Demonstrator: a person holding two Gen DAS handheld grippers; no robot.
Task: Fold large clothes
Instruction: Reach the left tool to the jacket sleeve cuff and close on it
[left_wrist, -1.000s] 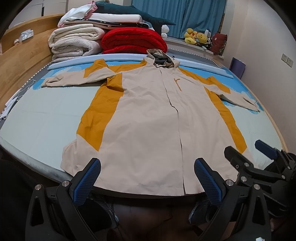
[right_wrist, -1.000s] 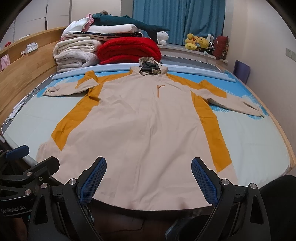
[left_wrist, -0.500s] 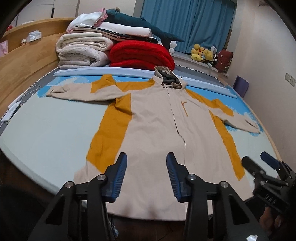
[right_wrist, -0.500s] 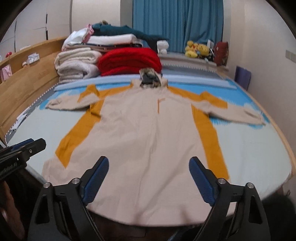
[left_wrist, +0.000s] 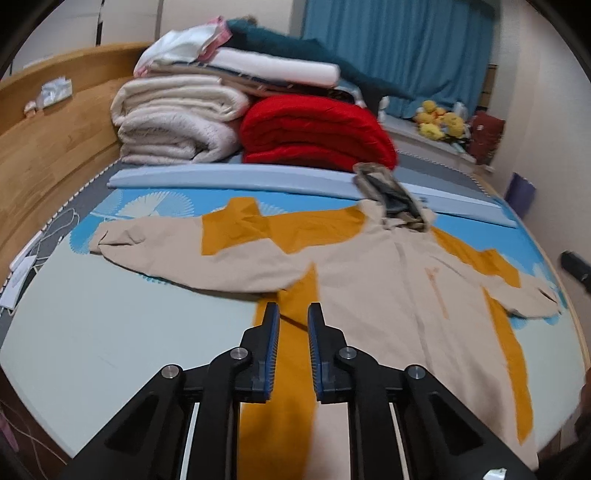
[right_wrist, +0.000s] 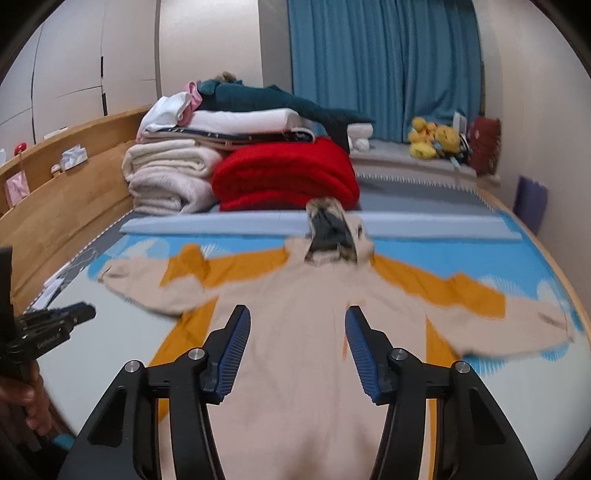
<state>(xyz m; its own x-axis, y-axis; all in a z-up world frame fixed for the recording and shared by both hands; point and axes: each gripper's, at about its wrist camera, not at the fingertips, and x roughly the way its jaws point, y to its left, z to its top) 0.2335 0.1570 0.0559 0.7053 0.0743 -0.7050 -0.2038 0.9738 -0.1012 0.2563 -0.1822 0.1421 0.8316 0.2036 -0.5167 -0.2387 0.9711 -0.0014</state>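
A large beige hooded jacket with orange panels lies spread flat on the bed, sleeves out to both sides, hood toward the blankets. It also shows in the right wrist view. My left gripper hovers over the orange side panel below the left sleeve, its jaws nearly closed with a narrow empty gap. My right gripper is open and empty above the jacket's chest. The left gripper also shows at the left edge of the right wrist view.
Folded cream blankets and a red blanket are stacked at the bed's far end. A wooden headboard runs along the left. White cables lie at the left edge. Plush toys sit by the blue curtain.
Both grippers moved forward over the jacket from its hem toward the chest. My left gripper's jaws closed from wide to a narrow gap. The right gripper's jaws narrowed somewhat.
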